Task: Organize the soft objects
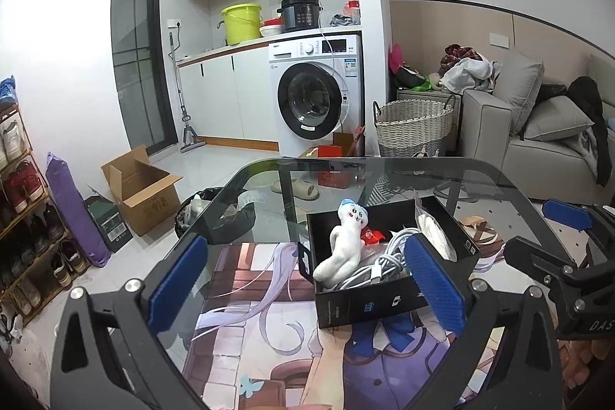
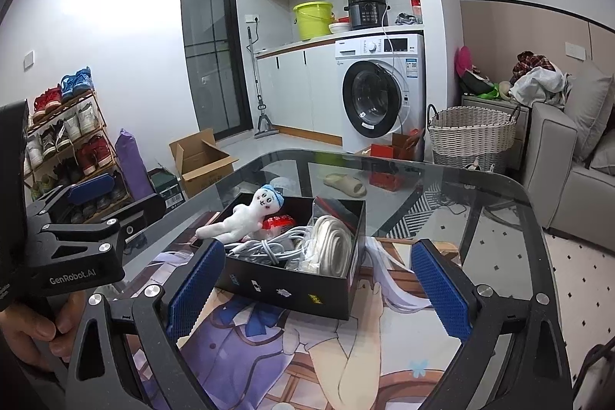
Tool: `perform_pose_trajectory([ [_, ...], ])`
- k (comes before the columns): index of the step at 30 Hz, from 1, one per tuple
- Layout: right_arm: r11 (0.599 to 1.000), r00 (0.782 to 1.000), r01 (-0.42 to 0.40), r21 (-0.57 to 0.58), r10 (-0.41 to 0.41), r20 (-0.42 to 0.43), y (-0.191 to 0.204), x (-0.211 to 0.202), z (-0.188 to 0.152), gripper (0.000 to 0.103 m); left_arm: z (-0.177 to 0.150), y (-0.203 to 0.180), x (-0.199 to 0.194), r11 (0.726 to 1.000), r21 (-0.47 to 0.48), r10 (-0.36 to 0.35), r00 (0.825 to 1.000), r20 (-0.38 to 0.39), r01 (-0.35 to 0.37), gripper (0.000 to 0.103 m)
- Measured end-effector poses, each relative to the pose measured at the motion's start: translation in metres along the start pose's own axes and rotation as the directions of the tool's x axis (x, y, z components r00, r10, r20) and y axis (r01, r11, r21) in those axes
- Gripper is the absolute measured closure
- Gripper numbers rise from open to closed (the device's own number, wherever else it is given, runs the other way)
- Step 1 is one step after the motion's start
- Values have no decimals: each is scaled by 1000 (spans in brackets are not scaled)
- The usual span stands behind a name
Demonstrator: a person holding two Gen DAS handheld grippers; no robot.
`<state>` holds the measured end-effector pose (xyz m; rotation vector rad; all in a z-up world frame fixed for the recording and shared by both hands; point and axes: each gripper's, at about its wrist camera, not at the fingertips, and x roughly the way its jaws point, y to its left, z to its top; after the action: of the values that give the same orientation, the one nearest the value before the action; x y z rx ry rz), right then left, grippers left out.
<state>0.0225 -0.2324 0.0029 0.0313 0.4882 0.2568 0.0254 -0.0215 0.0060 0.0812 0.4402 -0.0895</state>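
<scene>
A white plush doll with a blue cap [image 1: 346,244] lies in an open black box [image 1: 369,306] on the glass table, leaning over the box's near left wall. It also shows in the right wrist view [image 2: 240,218], in the same box [image 2: 292,289]. The box also holds white cables [image 1: 384,264], a red packet [image 1: 372,235] and a bagged coil of white cord [image 2: 332,243]. My left gripper [image 1: 303,283] is open and empty in front of the box. My right gripper [image 2: 319,289] is open and empty, with the box between its fingers' lines.
The box stands on an anime-print mat [image 2: 307,352] on the glass table [image 2: 480,202]. A wicker basket [image 1: 413,125], a grey sofa [image 1: 538,141], a washing machine [image 1: 319,95], a cardboard box [image 1: 142,191] and a shoe rack [image 1: 23,218] stand around.
</scene>
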Motion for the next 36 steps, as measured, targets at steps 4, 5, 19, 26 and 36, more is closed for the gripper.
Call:
perform_pose_trajectory([
  [4,1000,1000,0,-4,0,4,1,0,0,4,0,3,0,1000,-12,8,1000,-1,-8,0],
  [5,1000,1000,1,-7,-1,5,2,0,0,4,1,4,0,1000,-15,17,1000,-1,-17,0],
  [19,1000,1000,0,-4,0,8,2,-1,0,4,-1,5,4,1000,-19,9,1000,-17,-10,0],
  [26,1000,1000,-8,-8,8,10,1,-2,2,4,-2,4,5,1000,-17,13,1000,-19,-14,0],
  [36,1000,1000,-6,-2,6,19,-2,-4,4,4,-2,4,6,1000,-17,11,1000,-22,-12,0],
])
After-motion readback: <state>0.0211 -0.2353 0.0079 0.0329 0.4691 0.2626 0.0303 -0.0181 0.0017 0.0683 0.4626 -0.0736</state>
